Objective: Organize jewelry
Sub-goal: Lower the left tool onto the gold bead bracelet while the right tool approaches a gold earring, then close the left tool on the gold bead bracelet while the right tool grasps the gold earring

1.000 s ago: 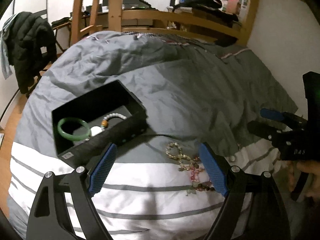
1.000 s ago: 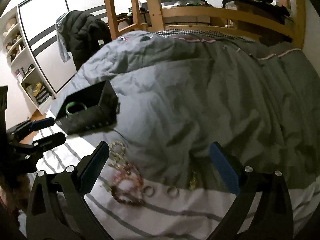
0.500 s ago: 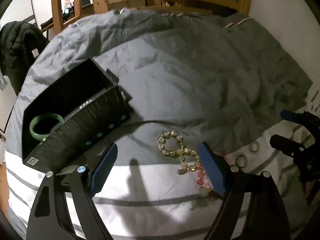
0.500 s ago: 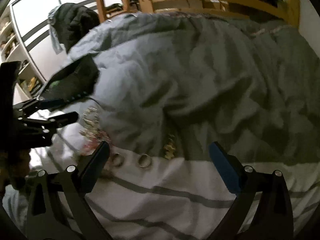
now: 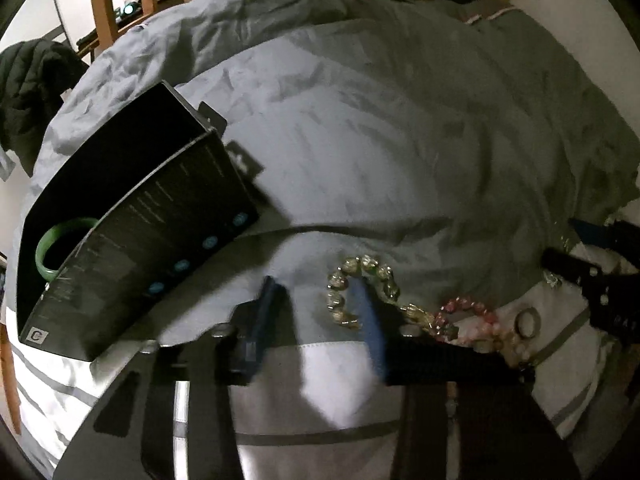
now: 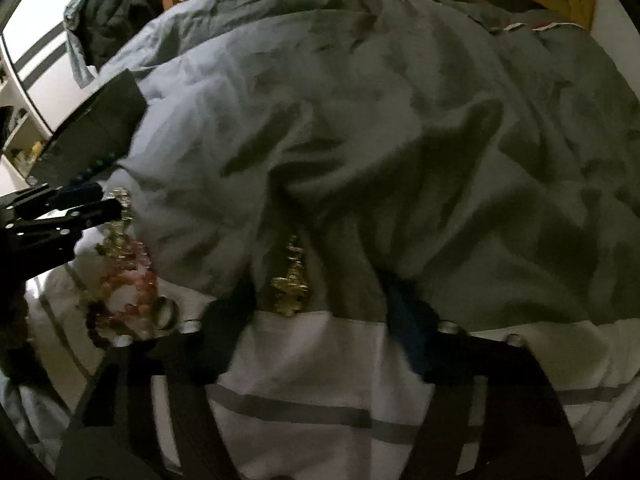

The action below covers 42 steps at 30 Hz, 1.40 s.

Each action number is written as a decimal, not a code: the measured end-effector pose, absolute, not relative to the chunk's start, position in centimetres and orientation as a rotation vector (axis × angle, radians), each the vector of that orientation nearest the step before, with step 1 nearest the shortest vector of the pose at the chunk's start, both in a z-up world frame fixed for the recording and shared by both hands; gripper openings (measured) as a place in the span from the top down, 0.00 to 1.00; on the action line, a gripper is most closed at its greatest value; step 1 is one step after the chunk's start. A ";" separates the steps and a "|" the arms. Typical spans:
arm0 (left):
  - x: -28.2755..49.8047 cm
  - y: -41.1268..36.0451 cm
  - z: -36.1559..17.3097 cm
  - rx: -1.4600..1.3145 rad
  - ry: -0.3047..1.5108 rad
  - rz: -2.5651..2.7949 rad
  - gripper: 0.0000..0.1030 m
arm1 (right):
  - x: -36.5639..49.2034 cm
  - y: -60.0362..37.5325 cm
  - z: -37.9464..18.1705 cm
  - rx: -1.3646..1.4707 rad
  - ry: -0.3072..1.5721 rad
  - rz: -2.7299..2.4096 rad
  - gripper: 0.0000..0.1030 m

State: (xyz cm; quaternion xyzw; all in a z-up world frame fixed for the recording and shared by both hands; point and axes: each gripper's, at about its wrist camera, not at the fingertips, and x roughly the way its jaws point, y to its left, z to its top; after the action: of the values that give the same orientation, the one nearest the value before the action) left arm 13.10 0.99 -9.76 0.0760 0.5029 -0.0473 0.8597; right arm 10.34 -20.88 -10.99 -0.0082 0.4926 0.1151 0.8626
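The left hand-held gripper [image 5: 320,320] hangs low over the bed [image 5: 360,140], its blue pads blurred; its jaws have just been closing, and the right-hand pad lies across the pale yellow bead bracelet [image 5: 360,276] at about 1 o'clock of the gripper, though whether the pads press on it cannot be told. At 3 o'clock from that bracelet sits a pink bead bracelet [image 5: 464,316], touching a tangle of paler beads, and just beyond it a silver ring [image 5: 528,322] rests on the white striped band of the cover. At 9 o'clock in the left view stands an open black box [image 5: 132,248] with a green bangle [image 5: 44,252] inside, against its near wall. The right hand-held gripper [image 6: 320,312] has also just been closing; its jaws stand partly apart with a gold ornament [image 6: 290,284] between them, nearer the left pad and not gripped. A dark jacket [image 6: 116,16] hangs at 11 o'clock in the right view
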 end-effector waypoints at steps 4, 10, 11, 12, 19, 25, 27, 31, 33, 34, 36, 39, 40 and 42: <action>13.1 1.3 -9.3 0.148 1.056 -0.101 0.89 | 10.1 -21.1 -10.4 -0.010 1.009 0.245 0.59; 12.7 1.9 -7.6 0.092 1.020 -0.123 0.92 | 9.4 -21.3 -8.9 0.003 0.944 0.260 0.85; 12.6 2.0 -7.4 0.084 1.014 -0.126 0.92 | 9.2 -21.4 -8.4 0.014 0.923 0.271 0.85; 12.6 2.1 -7.1 0.077 1.008 -0.129 0.92 | 8.9 -21.5 -7.9 0.037 0.900 0.298 0.85; 12.7 1.7 -7.7 0.110 1.021 -0.113 0.92 | 8.7 -21.2 -8.5 0.010 0.955 0.339 0.84; 13.2 1.5 -9.6 0.171 1.069 -0.045 0.81 | 9.5 -20.2 -10.7 -0.072 1.027 0.294 0.84; 13.2 1.5 -9.7 0.171 1.070 -0.048 0.81 | 9.3 -20.3 -10.4 -0.067 1.014 0.300 0.85; 12.9 1.4 -9.2 0.148 1.065 -0.094 0.92 | 8.7 -20.4 -9.4 -0.034 0.964 0.347 0.90; 12.8 1.6 -8.9 0.131 1.061 -0.103 0.92 | 8.3 -20.6 -8.3 0.002 0.918 0.371 0.91; 12.8 1.7 -8.7 0.118 1.056 -0.105 0.92 | 8.1 -20.8 -7.9 0.017 0.897 0.379 0.92; 12.7 2.0 -8.0 0.092 1.042 -0.113 0.92 | 7.9 -21.3 -7.0 0.050 0.866 0.388 0.92; 12.5 2.5 -7.1 0.044 1.018 -0.124 0.92 | 7.9 -21.8 -6.7 0.092 0.852 0.394 0.92; 12.4 2.7 -6.7 0.032 1.011 -0.130 0.92 | 7.8 -22.0 -6.6 0.105 0.847 0.397 0.92; 12.6 2.8 -6.5 0.019 1.005 -0.135 0.92 | 7.9 -22.1 -6.5 0.101 0.854 0.385 0.92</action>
State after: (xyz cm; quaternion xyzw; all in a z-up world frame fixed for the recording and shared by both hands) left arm 12.58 2.79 -6.49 0.0093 0.4812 -0.0649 0.8742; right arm 7.90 -22.07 -6.48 0.0487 0.4114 0.1853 0.8911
